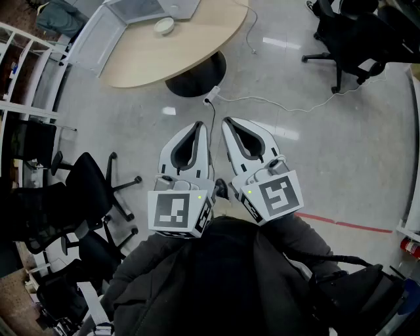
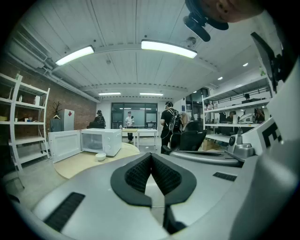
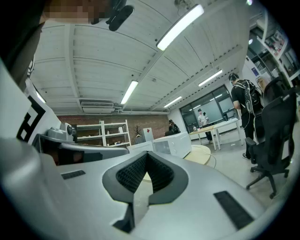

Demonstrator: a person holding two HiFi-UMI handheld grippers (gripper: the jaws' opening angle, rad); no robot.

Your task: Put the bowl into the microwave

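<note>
Evidently unstarted: left gripper [image 1: 197, 126] and right gripper [image 1: 229, 123] hang mid-frame, jaws pressed together on nothing, well apart from the bowl [image 1: 164, 25] (near the open microwave [image 1: 152, 8]) at upper left.

bowl [image 1: 163, 25]: on table [image 1: 197, 46], before microwave [image 1: 134, 9] | chair [image 1: 351, 36]: right of table | shelves [image 2: 28, 139]: left of table

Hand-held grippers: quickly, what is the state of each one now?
Left hand-held gripper: closed, holding nothing.
Right hand-held gripper: closed, holding nothing.

Bright ceiling strip lights [image 2: 168, 48], floor glare [image 1: 279, 43], strong fisheye bending, dark vignetted corners
</note>
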